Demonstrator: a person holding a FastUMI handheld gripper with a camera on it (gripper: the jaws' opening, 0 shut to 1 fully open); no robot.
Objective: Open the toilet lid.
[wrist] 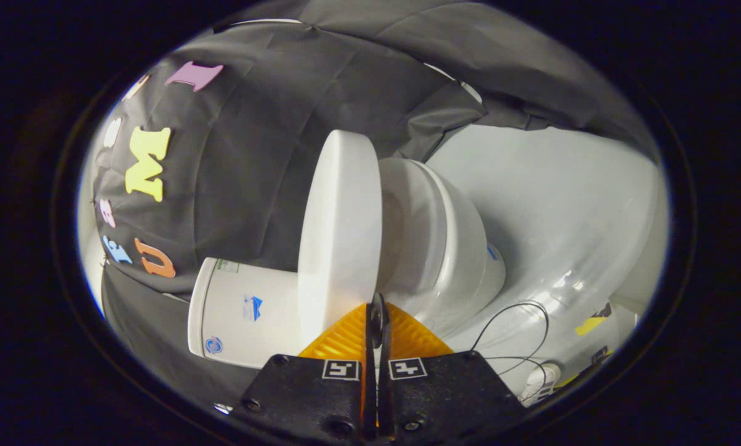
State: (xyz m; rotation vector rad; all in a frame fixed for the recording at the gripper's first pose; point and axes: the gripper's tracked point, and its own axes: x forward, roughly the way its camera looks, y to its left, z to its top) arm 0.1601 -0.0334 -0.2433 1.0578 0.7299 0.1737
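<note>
The view is rolled sideways. A white toilet stands ahead of my fingers, its tank [246, 310] against the black cloth wall. The white lid [339, 235] is lifted well off the seat and bowl [444, 248] and stands almost edge-on, close to the tank. My gripper [377, 313] is shut, its fingers pressed together with nothing visible between them. The fingertips sit right at the lid's rim, by the gap between lid and seat. I cannot tell whether they touch the rim.
The black cloth wall [252, 155] hangs behind the tank. A glossy white floor [562, 204] spreads around the bowl. On it, a thin black cable [531, 310] loops to a small white device [540, 381] beside the fingers.
</note>
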